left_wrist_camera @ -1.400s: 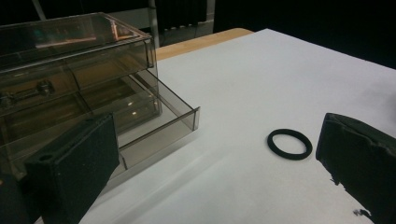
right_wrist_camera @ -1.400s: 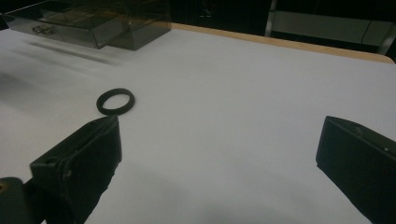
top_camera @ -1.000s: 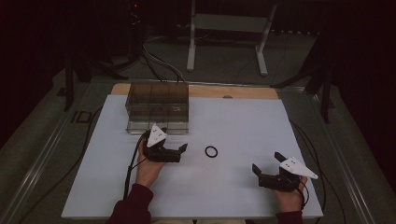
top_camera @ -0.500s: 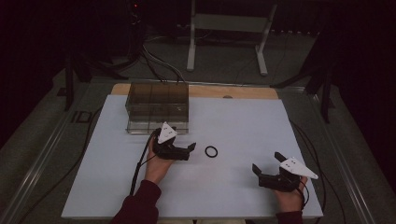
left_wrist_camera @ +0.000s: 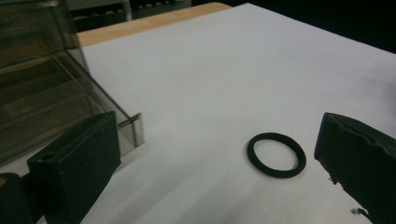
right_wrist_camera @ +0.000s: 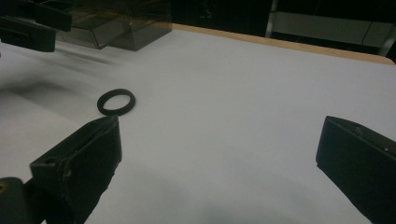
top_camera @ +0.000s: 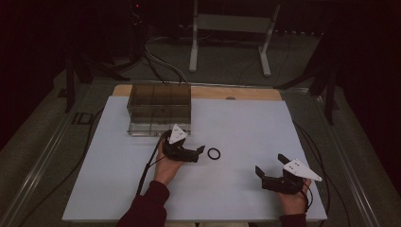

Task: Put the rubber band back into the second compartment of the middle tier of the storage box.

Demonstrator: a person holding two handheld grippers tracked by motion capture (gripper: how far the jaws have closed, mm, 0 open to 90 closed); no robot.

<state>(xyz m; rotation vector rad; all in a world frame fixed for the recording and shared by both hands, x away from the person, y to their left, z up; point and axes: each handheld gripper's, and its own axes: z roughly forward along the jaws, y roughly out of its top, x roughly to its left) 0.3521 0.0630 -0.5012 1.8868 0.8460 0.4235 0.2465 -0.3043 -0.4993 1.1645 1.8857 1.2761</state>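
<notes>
A small black ring (top_camera: 214,149) lies flat on the white table sheet (top_camera: 246,123), just right of centre-left. My left gripper (top_camera: 198,154) is open and held low, with its tips a short way left of the ring and pointing at it. In the left gripper view, the ring (left_wrist_camera: 252,154) lies ahead of my left gripper (left_wrist_camera: 218,128), nearer the right jaw and touched by neither. My right gripper (top_camera: 270,164) stands open near the front right, empty, with the ring (right_wrist_camera: 100,102) far off past its left jaw.
A smoky clear drawer box (top_camera: 160,109) stands at the back left of the sheet, close behind the left hand, and its corner (left_wrist_camera: 37,93) is just beyond the left jaw. Cables trail off the table's left and right sides. A metal stand (top_camera: 229,28) is beyond the table.
My left gripper has moved right, away from the drawer box, and its tips now sit close to the ring. The right gripper and the ring have stayed put.
</notes>
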